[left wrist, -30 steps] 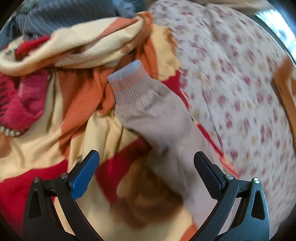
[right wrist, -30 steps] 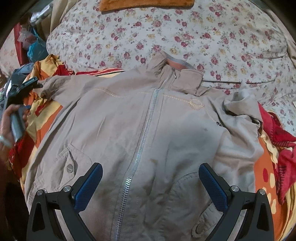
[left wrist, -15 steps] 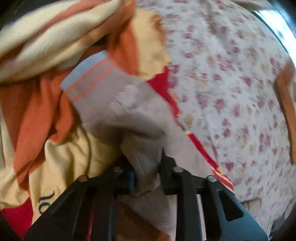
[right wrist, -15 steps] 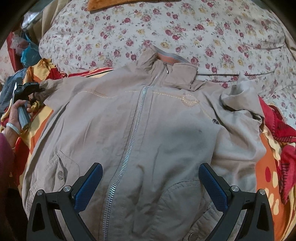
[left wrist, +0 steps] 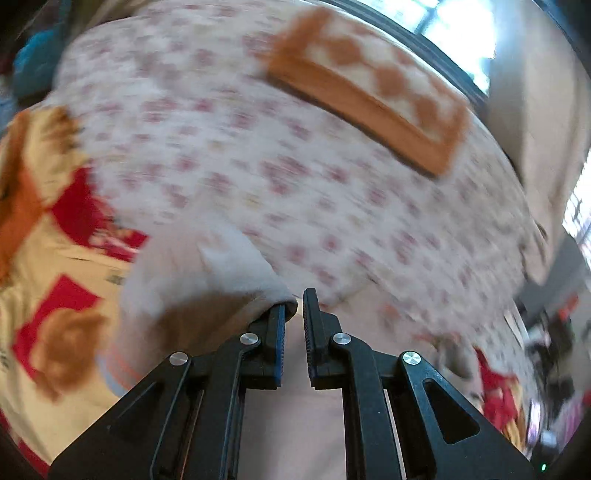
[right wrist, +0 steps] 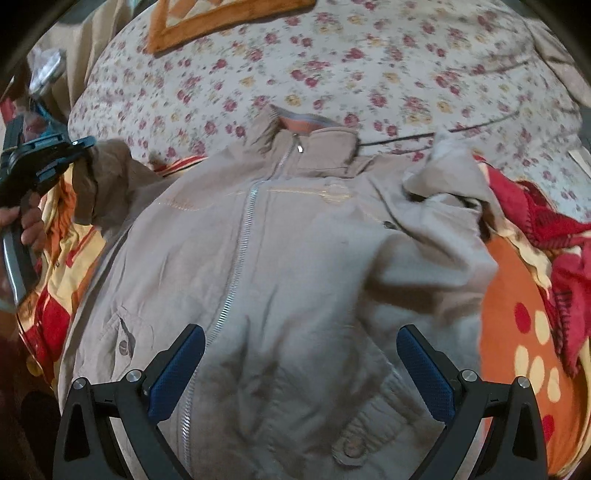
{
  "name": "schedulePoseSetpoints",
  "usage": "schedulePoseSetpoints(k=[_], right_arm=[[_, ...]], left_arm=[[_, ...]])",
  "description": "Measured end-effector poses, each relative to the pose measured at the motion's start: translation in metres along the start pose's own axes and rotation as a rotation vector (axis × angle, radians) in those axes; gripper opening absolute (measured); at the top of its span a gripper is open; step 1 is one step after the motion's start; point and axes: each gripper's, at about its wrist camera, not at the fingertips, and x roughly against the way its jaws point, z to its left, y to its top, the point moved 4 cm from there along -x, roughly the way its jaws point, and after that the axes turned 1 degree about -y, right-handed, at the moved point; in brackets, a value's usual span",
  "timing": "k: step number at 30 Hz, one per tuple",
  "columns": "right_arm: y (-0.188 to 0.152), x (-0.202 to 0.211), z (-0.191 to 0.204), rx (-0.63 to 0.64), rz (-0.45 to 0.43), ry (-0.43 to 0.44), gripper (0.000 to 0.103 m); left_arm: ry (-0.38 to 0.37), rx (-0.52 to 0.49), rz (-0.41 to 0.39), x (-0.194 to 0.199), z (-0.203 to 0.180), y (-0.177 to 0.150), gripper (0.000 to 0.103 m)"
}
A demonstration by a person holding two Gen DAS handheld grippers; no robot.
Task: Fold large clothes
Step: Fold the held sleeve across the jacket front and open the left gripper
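Far left: the left tool (right wrist: 79, 147), held in a person's hand (right wrist: 27, 221), pressed together and pinching the jacket's sleeve (right wrist: 107, 177), which is lifted off the patterned blanket (right wrist: 62, 269) beneath; in the left wrist view the fabric bunches over the near-shut fingers, though that view is heavily blurred. Centre: one large beige jacket (right wrist: 295, 266), lying front-up on the bed, its lower body over the blanket and its collar (right wrist: 314, 133) resting on the floral bedsheet (right wrist: 369, 62). Zipper (right wrist: 236, 258) closed along most of its visible length, collar standing slightly open with an orange lining showing. Buttoned pocket (right wrist: 123, 343) on the left panel, ribbed hem tab with button (right wrist: 351, 446) lower right. Cloth is soft, creased, matte, with orange stitching across the chest. Near foreground: the right tool (right wrist: 301, 362), spread wide, hovering above the jacket's lower front and holding nothing. Right: second sleeve (right wrist: 447, 177) crumpled inward over the shoulder, not laid out. Far right: red and orange bedding (right wrist: 517, 295). At the top, an orange-bordered mat (right wrist: 207, 22) lies on the sheet. Progress, judged: early. Garment spread and roughly flat; first sleeve fold just starting; other sleeve and body folds remain.
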Motion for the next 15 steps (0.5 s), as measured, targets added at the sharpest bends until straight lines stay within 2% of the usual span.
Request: schedulePoseSetpoints(k=[3,7,9,12,14,15], right_arm=[[0.0,0.009,-0.012,-0.023,-0.011,-0.012,0.103],[-0.002,0.016,-0.031,-0.061,-0.026,-0.027,0.103],[-0.003,0.019,-0.042,-0.092,-0.034,-0.037,0.103],[-0.005,0.02,-0.053,-0.126,-0.029,-0.045,0.103],[-0.006,0.019,-0.054,-0.13,-0.023,-0.048,0.103],[-0.006,0.019,-0.054,-0.125,-0.02,-0.051,0.103]], left_arm=[[-0.068,-0.068,0.06,-0.011,-0.051,-0.024,0.008],[-0.132,-0.15,0.167,-0.035,-0.111,-0.073,0.008],[-0.138,-0.18,0.21,-0.048,-0.129,-0.096,0.008],[-0.156,-0.178,0.325,-0.076,-0.14,-0.129,0.01],[-0.145,-0.205,0.369,-0.085,-0.142,-0.146,0.03],[-0.165,-0.216,0.394,-0.086,-0.143,-0.151,0.046]])
